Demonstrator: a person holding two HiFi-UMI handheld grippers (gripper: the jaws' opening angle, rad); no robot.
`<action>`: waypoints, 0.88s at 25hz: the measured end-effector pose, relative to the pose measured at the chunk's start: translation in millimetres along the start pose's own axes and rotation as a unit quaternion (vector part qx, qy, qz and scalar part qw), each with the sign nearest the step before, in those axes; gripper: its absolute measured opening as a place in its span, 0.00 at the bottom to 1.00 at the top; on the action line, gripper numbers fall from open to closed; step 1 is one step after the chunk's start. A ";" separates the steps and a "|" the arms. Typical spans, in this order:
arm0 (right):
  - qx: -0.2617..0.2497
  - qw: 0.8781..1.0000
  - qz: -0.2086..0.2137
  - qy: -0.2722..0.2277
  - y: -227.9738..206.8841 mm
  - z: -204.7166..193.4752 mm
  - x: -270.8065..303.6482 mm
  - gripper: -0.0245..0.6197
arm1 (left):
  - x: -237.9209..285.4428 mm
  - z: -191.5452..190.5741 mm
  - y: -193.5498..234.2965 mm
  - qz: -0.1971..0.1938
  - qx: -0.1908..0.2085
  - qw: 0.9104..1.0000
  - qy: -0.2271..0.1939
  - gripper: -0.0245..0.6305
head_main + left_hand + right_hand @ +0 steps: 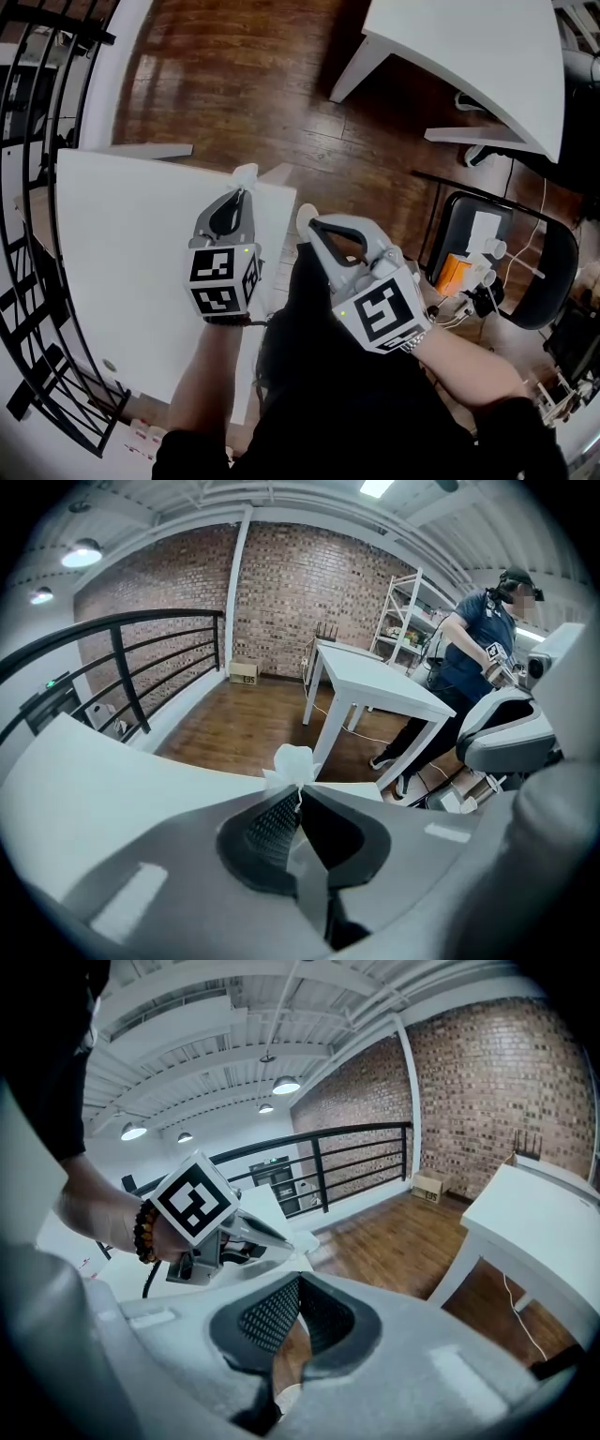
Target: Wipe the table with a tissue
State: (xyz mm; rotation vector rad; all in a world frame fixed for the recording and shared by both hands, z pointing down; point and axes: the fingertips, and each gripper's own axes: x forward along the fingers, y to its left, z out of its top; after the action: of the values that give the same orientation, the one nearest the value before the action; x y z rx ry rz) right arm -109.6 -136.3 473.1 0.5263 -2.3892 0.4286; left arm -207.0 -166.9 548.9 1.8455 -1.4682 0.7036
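A small crumpled white tissue [246, 173] sticks out of the tips of my left gripper [242, 193], which is shut on it above the near right edge of the white table [122, 253]. In the left gripper view the tissue [292, 763] shows just past the closed jaws of that gripper [298, 791], with the table top [84, 789] below and to the left. My right gripper [313, 226] hangs off the table's right side over the floor, shut with nothing in it. In the right gripper view its jaws [298, 1280] meet, and the left gripper [217, 1225] shows beyond them.
A second white table [469, 47] stands at the far right over the wood floor [234, 84]. A black chair [553, 272] with an orange and white object is at the right. A black railing [28, 187] runs along the left. A person [478, 649] stands by the other table.
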 end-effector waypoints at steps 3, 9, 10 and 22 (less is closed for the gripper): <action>0.003 1.000 0.000 0.001 0.4 -2.4 -1.1 0.02 | 0.5 -0.5 -3.4 -0.004 0.004 1.000 0.004 0.07; 0.006 1.000 -0.002 -0.001 1.2 -5.1 -3.6 0.02 | 4.2 -2.2 -18.3 -0.021 0.024 0.999 0.014 0.07; 0.006 1.000 -0.003 -0.001 0.7 -5.0 -4.4 0.02 | 4.5 -2.5 -20.4 -0.023 0.027 0.999 0.014 0.07; 0.013 1.000 -0.014 -0.007 -4.7 -11.6 -17.4 0.02 | 2.9 -10.7 -47.4 -0.040 0.035 0.998 0.028 0.07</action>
State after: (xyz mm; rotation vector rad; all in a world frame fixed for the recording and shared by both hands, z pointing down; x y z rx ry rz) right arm -89.0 -130.9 471.2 0.5758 -2.3904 0.4465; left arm -160.2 -153.5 549.8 1.9106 -1.3406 0.7699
